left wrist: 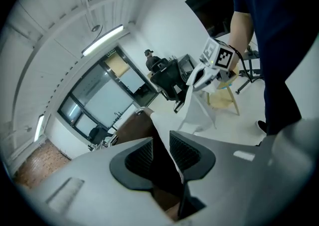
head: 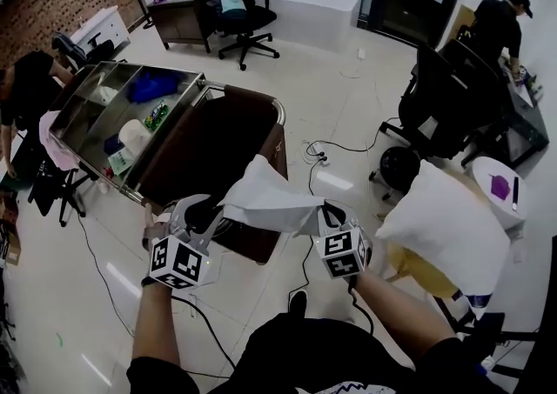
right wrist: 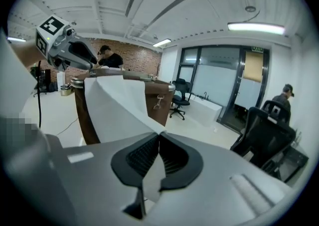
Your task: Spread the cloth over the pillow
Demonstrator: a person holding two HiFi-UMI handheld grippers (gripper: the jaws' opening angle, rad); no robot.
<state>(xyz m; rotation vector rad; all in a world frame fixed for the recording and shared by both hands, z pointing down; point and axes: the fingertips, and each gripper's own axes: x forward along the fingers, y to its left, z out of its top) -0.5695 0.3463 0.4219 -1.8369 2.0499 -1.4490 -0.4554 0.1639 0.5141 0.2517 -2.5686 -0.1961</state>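
I hold a white cloth in the air between my two grippers. My right gripper is shut on one corner of it, and in the right gripper view the cloth is pinched between the pads. My left gripper is at the cloth's other end. In the left gripper view its jaws stand apart, and the cloth's edge runs down between them along the right pad. The white pillow lies on a yellow stool to my right, away from the cloth.
A brown cart with a metal tray of items stands just ahead. Black office chairs, floor cables and a small round table are to the right. People stand at the far left and far right.
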